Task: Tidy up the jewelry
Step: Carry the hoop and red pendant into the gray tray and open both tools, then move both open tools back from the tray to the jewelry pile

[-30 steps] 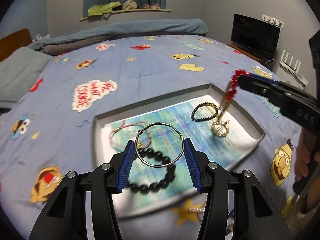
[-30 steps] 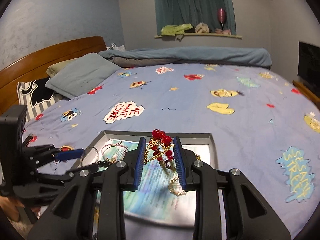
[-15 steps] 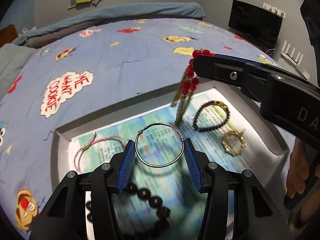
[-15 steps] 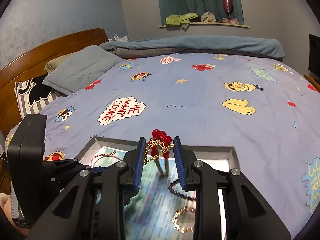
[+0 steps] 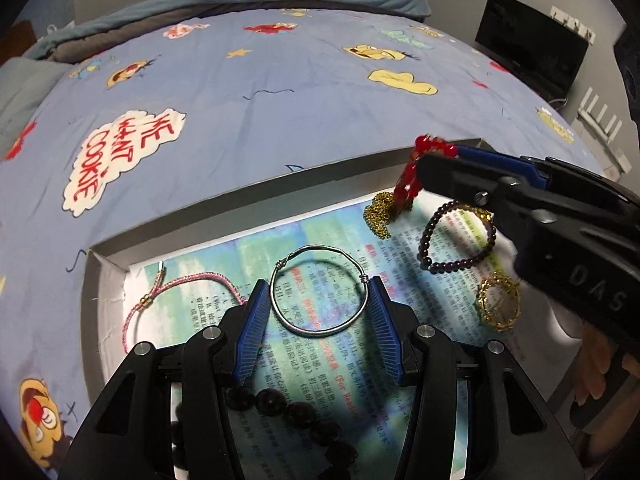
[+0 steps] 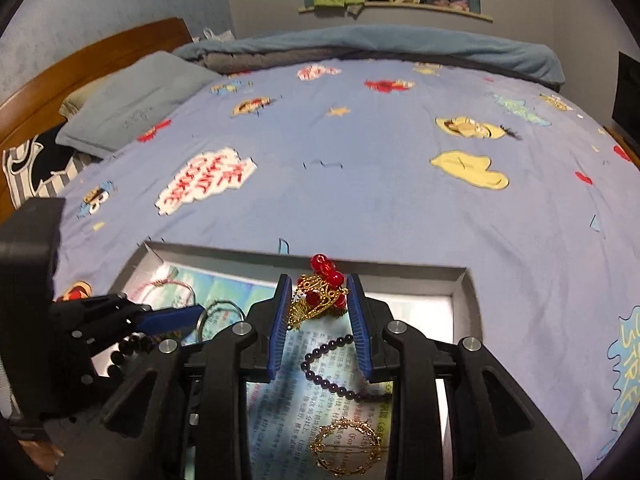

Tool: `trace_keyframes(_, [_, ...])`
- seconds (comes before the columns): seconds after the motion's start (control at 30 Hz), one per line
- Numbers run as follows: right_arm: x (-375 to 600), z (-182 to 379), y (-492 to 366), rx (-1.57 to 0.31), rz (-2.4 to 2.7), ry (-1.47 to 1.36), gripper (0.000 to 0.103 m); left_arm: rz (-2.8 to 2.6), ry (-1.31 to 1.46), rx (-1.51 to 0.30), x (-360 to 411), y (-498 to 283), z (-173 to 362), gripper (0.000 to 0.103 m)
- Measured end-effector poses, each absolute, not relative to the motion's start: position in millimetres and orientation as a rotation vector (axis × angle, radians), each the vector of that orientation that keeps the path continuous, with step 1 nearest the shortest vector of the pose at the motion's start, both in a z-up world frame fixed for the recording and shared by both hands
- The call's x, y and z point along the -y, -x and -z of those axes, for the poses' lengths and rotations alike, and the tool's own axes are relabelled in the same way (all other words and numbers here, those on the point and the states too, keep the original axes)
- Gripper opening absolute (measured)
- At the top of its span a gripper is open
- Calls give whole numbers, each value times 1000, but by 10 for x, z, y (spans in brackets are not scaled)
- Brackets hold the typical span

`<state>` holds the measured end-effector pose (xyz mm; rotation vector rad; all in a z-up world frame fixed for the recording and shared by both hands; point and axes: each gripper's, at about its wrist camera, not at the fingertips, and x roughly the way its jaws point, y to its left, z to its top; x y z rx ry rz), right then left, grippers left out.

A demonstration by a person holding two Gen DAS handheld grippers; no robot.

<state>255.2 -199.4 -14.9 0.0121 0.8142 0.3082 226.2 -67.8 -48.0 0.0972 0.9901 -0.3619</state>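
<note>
A grey tray (image 5: 96,280) lined with a printed page lies on the bed. My left gripper (image 5: 319,298) is shut on a silver hoop bangle (image 5: 319,292) and holds it over the tray's middle. My right gripper (image 6: 319,300) is shut on a red-bead and gold-chain necklace (image 6: 320,292); its gold chain end (image 5: 380,212) rests piled on the tray's far side. In the tray lie a pink cord bracelet (image 5: 176,292), a dark purple bead bracelet (image 5: 452,240), a round gold brooch (image 5: 498,304) and a black bead bracelet (image 5: 288,404).
The tray sits on a blue cartoon-print bedspread (image 6: 360,168). A grey pillow (image 6: 132,100) and a wooden headboard (image 6: 92,52) are at the far left. A dark screen (image 5: 532,52) stands by the wall at the right.
The right gripper has lowered the red and gold necklace so its chain now piles on the tray's far side. The left gripper has moved further over the tray with the hoop still held.
</note>
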Motion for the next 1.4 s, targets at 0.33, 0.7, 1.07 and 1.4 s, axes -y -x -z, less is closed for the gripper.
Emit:
trace_keyframes(0.33, [2033,159,-2557,-822,-311,-38,34,368,-96,-984,672,-2280,487,52])
trace_keyframes(0.7, [2116,-10,-2448,-777,-290,-49,42,353,-108,-940,662,-2173,381,58])
trace_keyframes(1.07, [2375,-385,-2101,-684,-240,-103,83,286,-111,-851,543,-1823,86,78])
trace_keyframes(1.4, [2470,-875,-1499,-580,-228,-68,98,247,-64,-752,215,-1250,-388,91])
